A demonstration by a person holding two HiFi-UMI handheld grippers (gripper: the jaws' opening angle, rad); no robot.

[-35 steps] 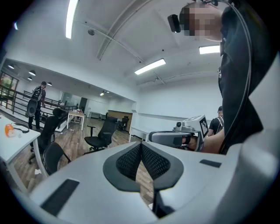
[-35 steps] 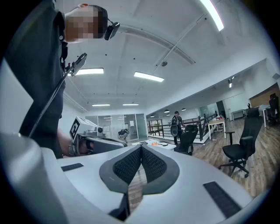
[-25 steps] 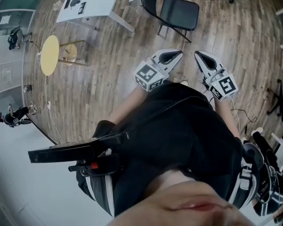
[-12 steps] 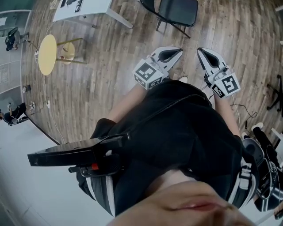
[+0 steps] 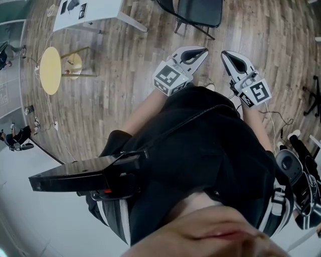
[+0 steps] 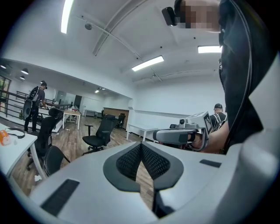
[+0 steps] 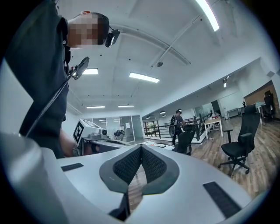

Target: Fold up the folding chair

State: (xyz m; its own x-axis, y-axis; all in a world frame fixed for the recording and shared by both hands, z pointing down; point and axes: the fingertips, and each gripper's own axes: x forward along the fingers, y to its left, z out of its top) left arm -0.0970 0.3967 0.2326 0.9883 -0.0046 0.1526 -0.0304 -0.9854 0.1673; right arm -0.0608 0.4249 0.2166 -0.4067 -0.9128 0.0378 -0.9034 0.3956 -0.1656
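A black folding chair [image 5: 199, 12] stands unfolded on the wood floor at the top edge of the head view, partly cut off by the frame. My left gripper [image 5: 200, 50] is held out in front of my body and points toward it, still well short of it. Its jaws are shut with nothing between them [image 6: 141, 147]. My right gripper [image 5: 226, 54] hangs beside it, also shut and holding nothing [image 7: 140, 151]. Each gripper view shows the other gripper off to one side.
A round yellow table [image 5: 50, 70] and a white table [image 5: 88, 11] stand at the upper left. Cables [image 5: 275, 123] trail over the floor at the right, near black gear [image 5: 296, 173]. Office chairs [image 6: 98, 138] and distant people [image 6: 35, 105] fill the room beyond.
Both grippers have shifted slightly over the floor, staying shut and side by side. The chair has slid a little further toward the top edge of the head view.
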